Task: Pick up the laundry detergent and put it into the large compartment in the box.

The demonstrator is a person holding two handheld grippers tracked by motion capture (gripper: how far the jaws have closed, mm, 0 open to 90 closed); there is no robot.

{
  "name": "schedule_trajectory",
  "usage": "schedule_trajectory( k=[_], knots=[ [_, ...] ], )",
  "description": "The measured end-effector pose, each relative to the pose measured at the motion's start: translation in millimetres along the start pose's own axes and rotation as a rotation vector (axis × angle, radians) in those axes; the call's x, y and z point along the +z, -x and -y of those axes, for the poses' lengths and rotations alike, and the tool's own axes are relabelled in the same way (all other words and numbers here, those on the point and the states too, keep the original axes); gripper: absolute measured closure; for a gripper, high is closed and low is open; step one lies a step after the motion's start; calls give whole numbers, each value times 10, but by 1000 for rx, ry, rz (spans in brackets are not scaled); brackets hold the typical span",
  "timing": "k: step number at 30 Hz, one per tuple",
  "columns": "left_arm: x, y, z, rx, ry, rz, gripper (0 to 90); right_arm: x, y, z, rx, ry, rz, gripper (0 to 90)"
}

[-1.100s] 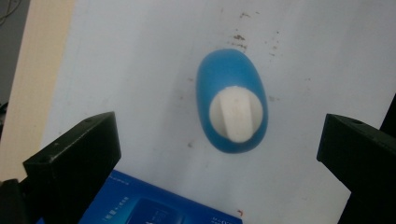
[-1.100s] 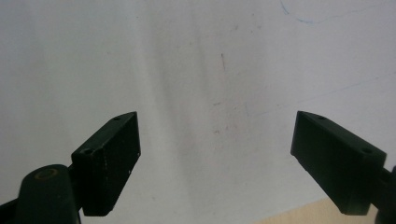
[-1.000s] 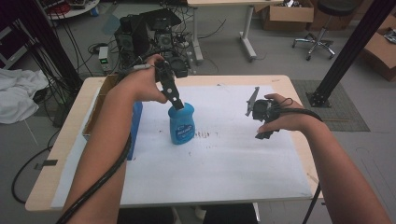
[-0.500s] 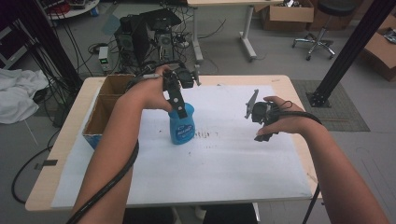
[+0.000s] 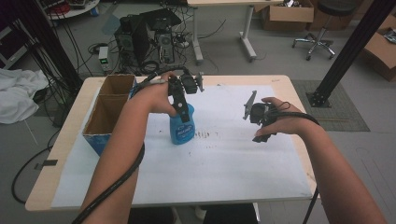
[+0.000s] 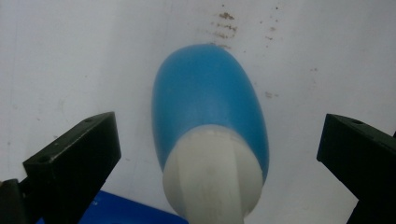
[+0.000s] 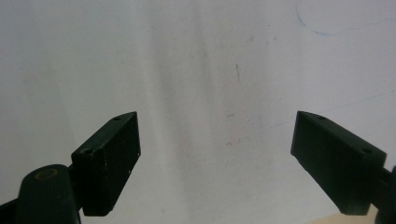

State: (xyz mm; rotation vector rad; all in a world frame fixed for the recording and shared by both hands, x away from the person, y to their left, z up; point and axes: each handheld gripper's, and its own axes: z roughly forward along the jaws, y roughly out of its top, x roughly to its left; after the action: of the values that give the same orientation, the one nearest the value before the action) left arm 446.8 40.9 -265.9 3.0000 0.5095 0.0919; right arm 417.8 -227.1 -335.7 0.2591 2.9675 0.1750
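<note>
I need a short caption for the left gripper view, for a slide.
Open left gripper poised above a blue bottle with a white cap, standing on white paper.

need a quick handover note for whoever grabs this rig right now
Left claw: open, straddling the white cap of the blue bottle, jaws clear of it on both sides.
Right claw: open, empty, above the white paper to the bottle's right.
Things: the bottle stands upright on the paper; the cardboard box sits at the table's left edge.
Done: left claw lined up over the bottle.
Left: probably close on the bottle and lift it.
</note>
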Motion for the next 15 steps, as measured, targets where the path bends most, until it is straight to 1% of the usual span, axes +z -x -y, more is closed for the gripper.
schedule_trajectory(
  k=[1,4,9,15],
  knots=[
    [31,-5,-1,1,-5,3,1,9,0,-1,-2,-6,-1,159],
    [62,-11,-1,-2,-6,9,0,24,-2,0,0,-2,-1,159],
    [148,-8,-23,-2,-9,16,1,41,-8,-5,2,-9,-4,159],
    [216,4,-46,4,-20,8,1,38,-23,-15,0,-7,-2,159]
  ],
)
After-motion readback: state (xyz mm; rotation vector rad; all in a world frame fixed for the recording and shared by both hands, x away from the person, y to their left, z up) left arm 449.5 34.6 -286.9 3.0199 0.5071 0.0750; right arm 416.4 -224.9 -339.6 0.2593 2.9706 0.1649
